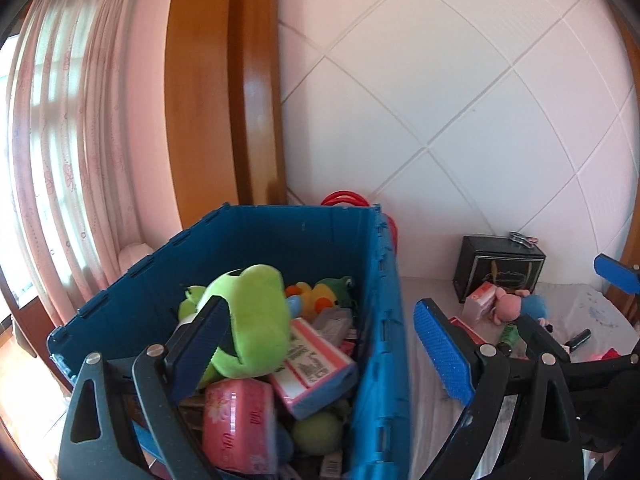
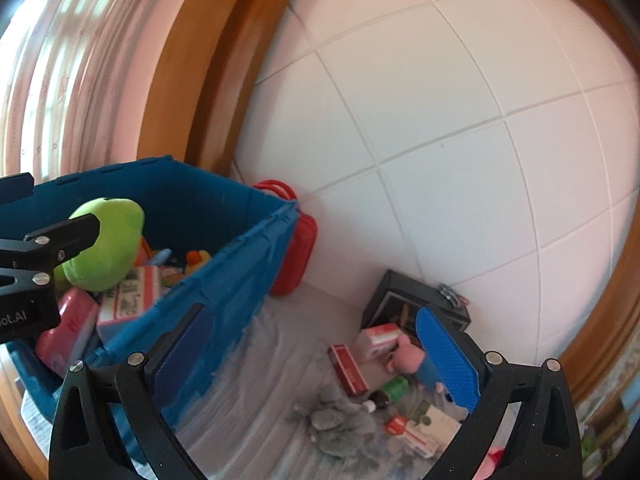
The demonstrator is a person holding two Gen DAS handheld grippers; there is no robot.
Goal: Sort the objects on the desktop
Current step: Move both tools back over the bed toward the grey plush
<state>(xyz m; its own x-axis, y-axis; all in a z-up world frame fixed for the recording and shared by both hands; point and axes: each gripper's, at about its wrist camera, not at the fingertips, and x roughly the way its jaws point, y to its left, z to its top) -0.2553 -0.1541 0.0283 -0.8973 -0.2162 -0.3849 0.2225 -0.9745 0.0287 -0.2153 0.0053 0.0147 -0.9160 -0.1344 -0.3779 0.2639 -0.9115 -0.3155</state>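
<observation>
Here I kept both grippers, left (image 1: pixel 320 344) and right (image 2: pixel 316 364), spread and empty, clear of the deep blue plastic crate (image 2: pixel 240 264), ready for the loose items.

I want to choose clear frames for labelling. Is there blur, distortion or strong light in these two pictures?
Left wrist view: mostly sharp; the curtain at left glows with daylight, the wall tile lines bow from the fisheye, corners are dark. Right wrist view: softer; the blue crate edge and grey plush are smeared, and the window is overexposed.
</observation>
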